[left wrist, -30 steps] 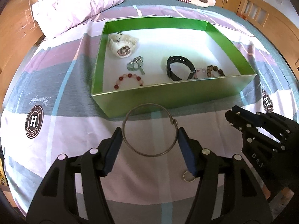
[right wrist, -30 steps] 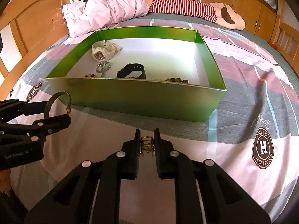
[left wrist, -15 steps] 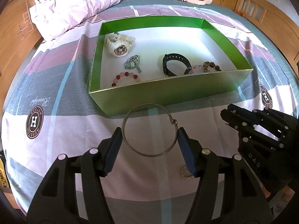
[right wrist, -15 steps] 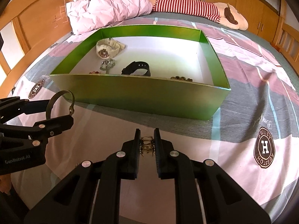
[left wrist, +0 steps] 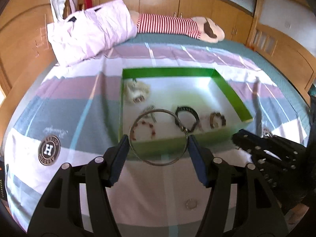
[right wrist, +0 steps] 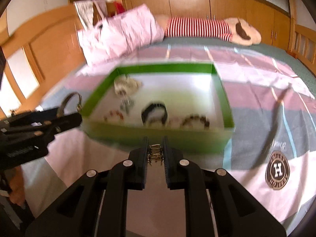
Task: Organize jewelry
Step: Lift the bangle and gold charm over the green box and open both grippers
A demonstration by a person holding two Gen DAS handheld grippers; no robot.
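My left gripper [left wrist: 158,145] is shut on a thin silver bangle [left wrist: 158,161], held up in front of the near wall of the green box [left wrist: 227,90]. My right gripper [right wrist: 155,150] is shut on a small gold hair claw [right wrist: 155,155], just short of the same box [right wrist: 158,135]. Inside the box lie a white watch [left wrist: 136,90], a red bead bracelet [left wrist: 143,128], a black band [left wrist: 186,116] and a brown bead bracelet [left wrist: 217,119]. A small ring [left wrist: 191,204] lies on the sheet below my left fingers. The left gripper with the bangle [right wrist: 70,100] shows at the left of the right wrist view.
The box sits on a bed with a pink, grey and white sheet [left wrist: 79,106]. A pink pillow [left wrist: 90,37] and a striped plush toy [left wrist: 171,26] lie at the far end. Wooden headboard and cabinets ring the bed. The right gripper's body [left wrist: 272,154] is close on the right.
Both grippers have risen and tipped upward with their loads, so the box now sits lower and smaller in each view. Both grips are unchanged.
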